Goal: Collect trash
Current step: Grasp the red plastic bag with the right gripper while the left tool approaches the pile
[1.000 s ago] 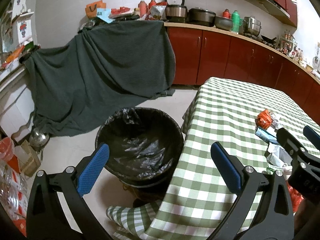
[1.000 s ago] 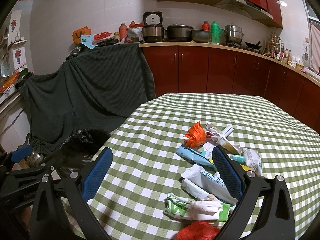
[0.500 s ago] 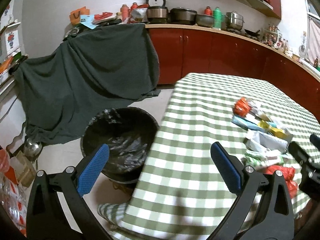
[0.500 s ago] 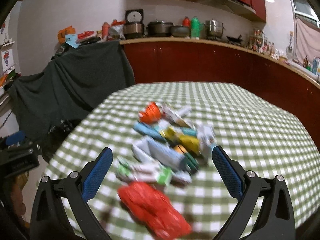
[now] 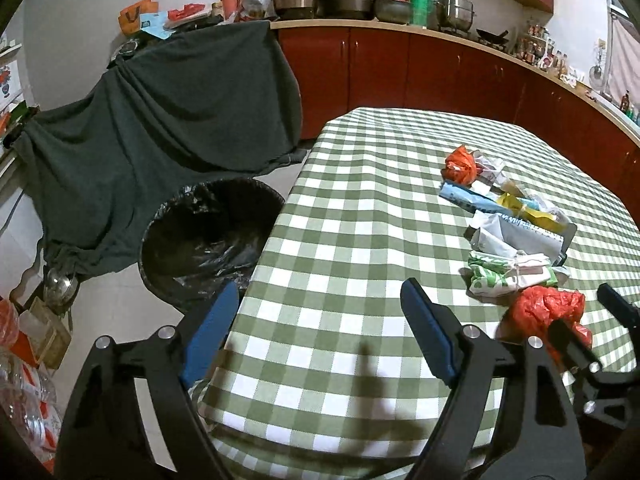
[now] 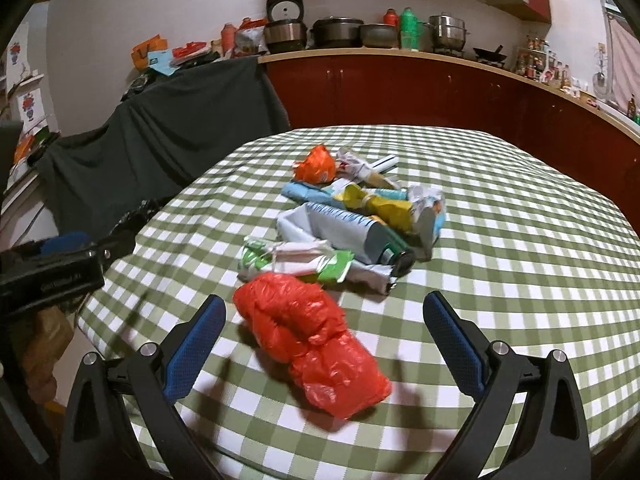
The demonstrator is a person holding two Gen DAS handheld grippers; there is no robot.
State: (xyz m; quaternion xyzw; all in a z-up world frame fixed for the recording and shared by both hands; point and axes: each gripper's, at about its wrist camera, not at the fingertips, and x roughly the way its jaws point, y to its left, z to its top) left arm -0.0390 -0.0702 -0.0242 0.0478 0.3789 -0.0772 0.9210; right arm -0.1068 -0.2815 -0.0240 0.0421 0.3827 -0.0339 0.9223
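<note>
Trash point(image 6: 344, 220) all lies on the counter point(image 6: 520, 240), none visibly binned; right hand-held gripper point(image 6: 324, 340) gapes around red bag point(image 6: 312, 336); left hand-held gripper point(image 5: 316, 324) released, empty.

Trash pile point(image 6: 352, 216) on table point(image 6: 520, 240), crumpled bag point(image 6: 312, 336) before it, bin point(image 5: 208, 240) left of table

Desk cloth point(image 6: 500, 248): green-and-white check. Crumpled bag point(image 6: 316, 340): red. Smaller bag point(image 6: 318, 166): orange. Bin liner point(image 5: 208, 240): black (glossy). Draped cloth point(image 5: 160, 120): dark green. Cabinets point(image 6: 400, 92): dark red. Tongs' pads point(image 6: 196, 344): blue.
</note>
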